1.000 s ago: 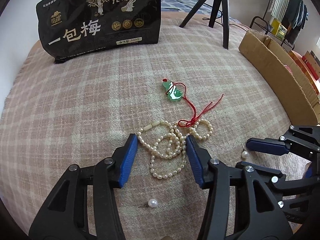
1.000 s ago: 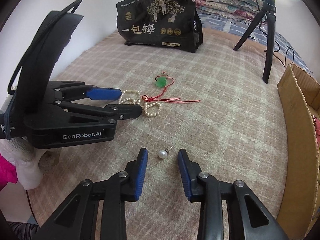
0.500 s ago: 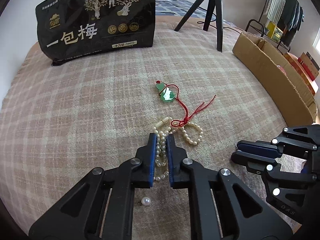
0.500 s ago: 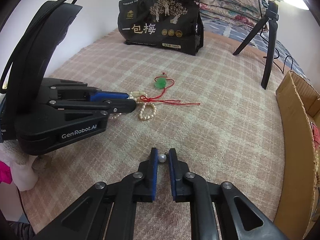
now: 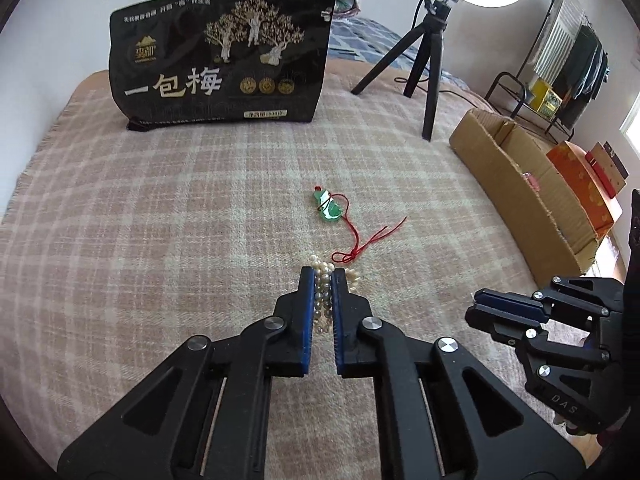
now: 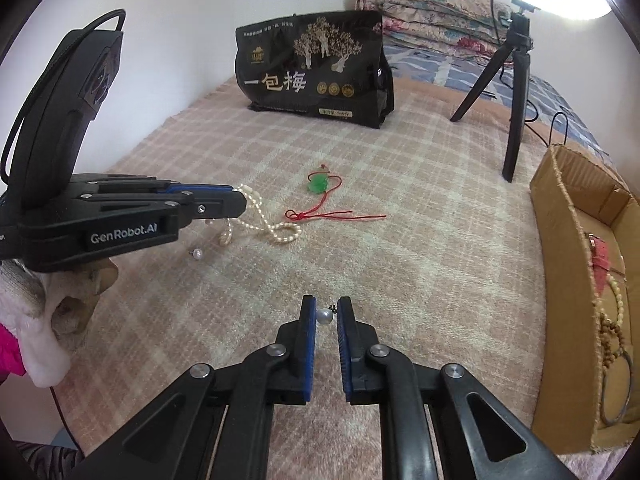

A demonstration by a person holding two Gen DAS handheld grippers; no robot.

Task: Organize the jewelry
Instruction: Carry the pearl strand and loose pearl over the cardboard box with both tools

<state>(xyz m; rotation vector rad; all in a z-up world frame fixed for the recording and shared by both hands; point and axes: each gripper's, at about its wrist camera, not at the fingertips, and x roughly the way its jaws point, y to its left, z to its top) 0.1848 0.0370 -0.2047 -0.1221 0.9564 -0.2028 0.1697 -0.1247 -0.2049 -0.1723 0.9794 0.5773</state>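
Both jaws have closed and lifted: left gripper point(image 5: 322, 280) pinches half-hidden pearl necklace point(image 6: 264, 227), right gripper point(image 6: 325, 309) the pearl earring point(image 6: 325, 316).

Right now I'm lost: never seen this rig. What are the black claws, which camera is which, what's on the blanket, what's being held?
No robot arm here: a person holds a hand-held two-finger gripper in each hand, and each carries a fisheye camera looking along its blue-padded fingers.

The left wrist view shows the left gripper shut on a pearl necklace, with the other gripper off to its right. The right wrist view shows the right gripper shut on a pearl earring, with the left one, and the necklace hanging from it, off to its left.

On the plaid blanket lie a green pendant on a red cord and a second pearl earring. A black printed bag and a ring light tripod stand behind. A cardboard box to the right holds other jewelry.
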